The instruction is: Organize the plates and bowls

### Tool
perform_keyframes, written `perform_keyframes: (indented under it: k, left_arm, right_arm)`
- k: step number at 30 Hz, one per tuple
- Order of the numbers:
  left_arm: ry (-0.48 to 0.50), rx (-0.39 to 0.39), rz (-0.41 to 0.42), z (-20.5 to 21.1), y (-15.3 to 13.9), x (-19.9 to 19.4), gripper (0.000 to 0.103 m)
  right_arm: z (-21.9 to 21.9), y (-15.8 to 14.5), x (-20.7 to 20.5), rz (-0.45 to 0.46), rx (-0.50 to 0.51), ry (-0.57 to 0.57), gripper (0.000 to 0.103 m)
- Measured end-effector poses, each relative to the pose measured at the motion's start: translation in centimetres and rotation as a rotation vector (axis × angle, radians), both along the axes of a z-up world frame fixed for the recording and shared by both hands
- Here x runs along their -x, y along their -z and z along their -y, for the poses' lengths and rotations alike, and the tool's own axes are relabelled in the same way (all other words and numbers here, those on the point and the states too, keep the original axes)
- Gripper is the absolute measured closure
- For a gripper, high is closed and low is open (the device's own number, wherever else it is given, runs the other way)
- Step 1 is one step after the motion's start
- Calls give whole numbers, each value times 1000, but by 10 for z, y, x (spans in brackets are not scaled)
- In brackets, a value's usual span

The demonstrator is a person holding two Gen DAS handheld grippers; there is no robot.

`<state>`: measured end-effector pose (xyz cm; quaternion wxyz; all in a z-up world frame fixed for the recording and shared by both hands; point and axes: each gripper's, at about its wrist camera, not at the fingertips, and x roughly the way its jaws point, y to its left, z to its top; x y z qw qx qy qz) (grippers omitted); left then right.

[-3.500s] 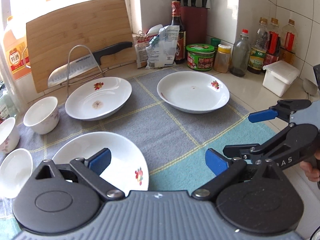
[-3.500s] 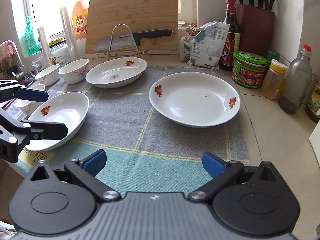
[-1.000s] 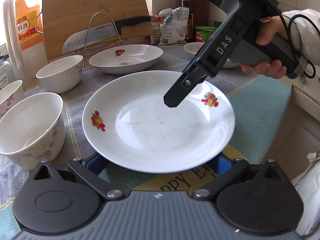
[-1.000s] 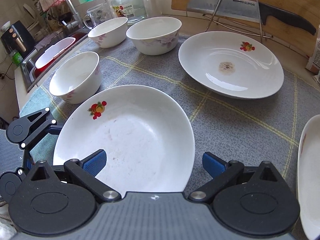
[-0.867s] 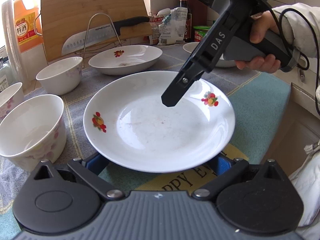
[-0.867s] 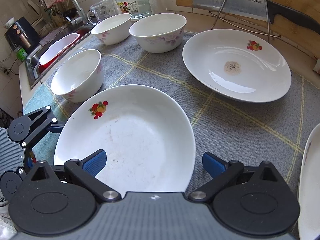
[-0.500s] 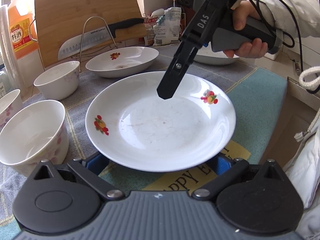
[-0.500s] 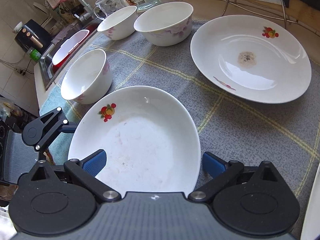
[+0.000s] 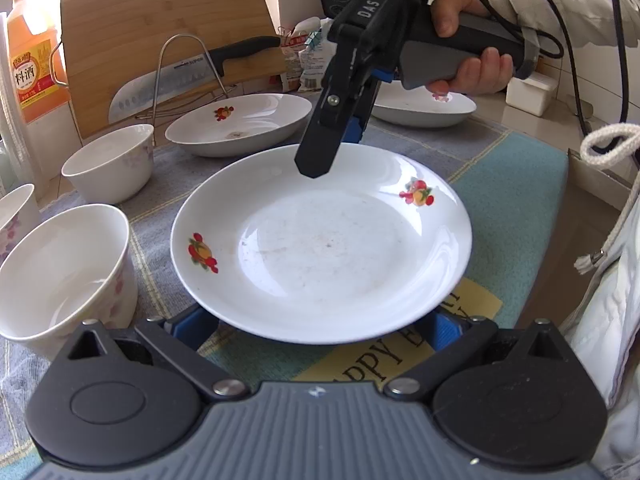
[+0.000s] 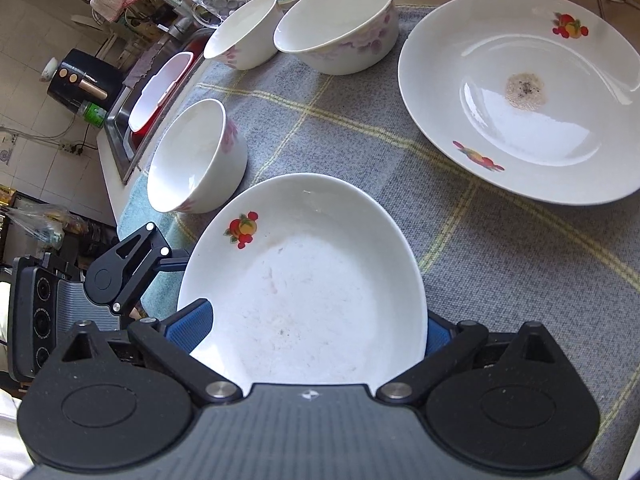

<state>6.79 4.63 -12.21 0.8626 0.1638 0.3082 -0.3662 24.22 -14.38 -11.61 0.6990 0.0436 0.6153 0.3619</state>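
Early: nothing stacked yet. Near plate [image 9: 320,240] on mat; left tool [image 9: 320,326] wide open, straddling its near rim; right tool [image 10: 308,330] wide open over far rim. Beyond plate: 2 plates [image 9: 240,124], 3 bowls [image 10: 196,156] all separate.

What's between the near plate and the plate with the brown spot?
Only bare grey cloth with yellow stripes lies between the near plate and the spotted plate, seen in the right wrist view.
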Motion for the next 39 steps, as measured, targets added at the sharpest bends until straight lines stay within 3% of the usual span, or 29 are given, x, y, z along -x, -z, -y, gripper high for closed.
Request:
perform_keyframes:
  k: [18, 39]
  left_arm:
    - [5, -6, -10, 1, -1, -3, 1]
    - [25, -4, -4, 19, -22, -7, 1]
  right_arm:
    - [-9, -1, 0, 1, 53, -45, 0]
    - [14, -20, 11, 52, 46, 2, 0]
